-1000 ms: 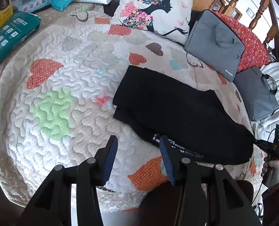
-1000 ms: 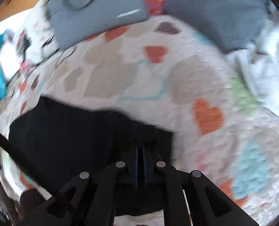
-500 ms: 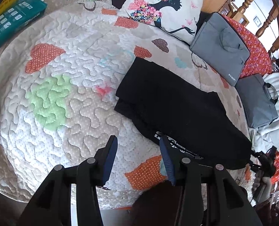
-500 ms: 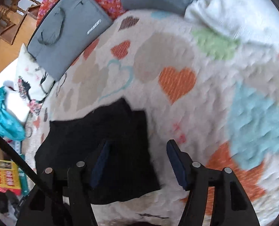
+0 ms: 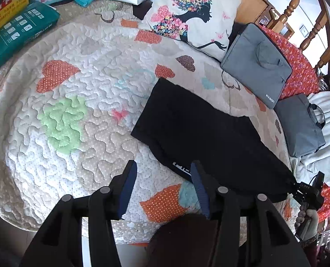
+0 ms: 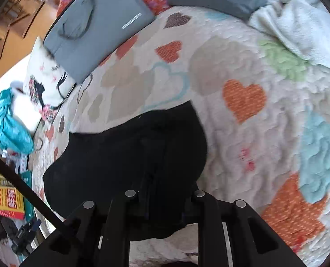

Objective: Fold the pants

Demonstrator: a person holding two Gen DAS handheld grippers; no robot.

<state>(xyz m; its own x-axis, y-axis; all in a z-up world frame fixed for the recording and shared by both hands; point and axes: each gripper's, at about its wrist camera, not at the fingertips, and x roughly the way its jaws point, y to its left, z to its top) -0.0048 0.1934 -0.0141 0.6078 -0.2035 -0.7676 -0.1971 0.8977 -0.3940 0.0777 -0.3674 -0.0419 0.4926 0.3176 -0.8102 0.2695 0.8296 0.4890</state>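
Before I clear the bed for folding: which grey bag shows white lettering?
The flat grey bag against the pillow; the other bag shows none.

Heart-print quilted bed (image 5: pixel 80 138): black pants (image 5: pixel 205 138), pillow (image 5: pixel 193 17), two grey bags (image 5: pixel 257 63).

The left wrist camera is looking steeply down along its fingers from the near edge of the quilt (image 5: pixel 80 102), taking in the whole bed. The right wrist camera is hanging closer, over the other end of the black pants (image 5: pixel 209 138). Both are sharing the pants (image 6: pixel 129 160) and the pillow (image 5: pixel 191 15).
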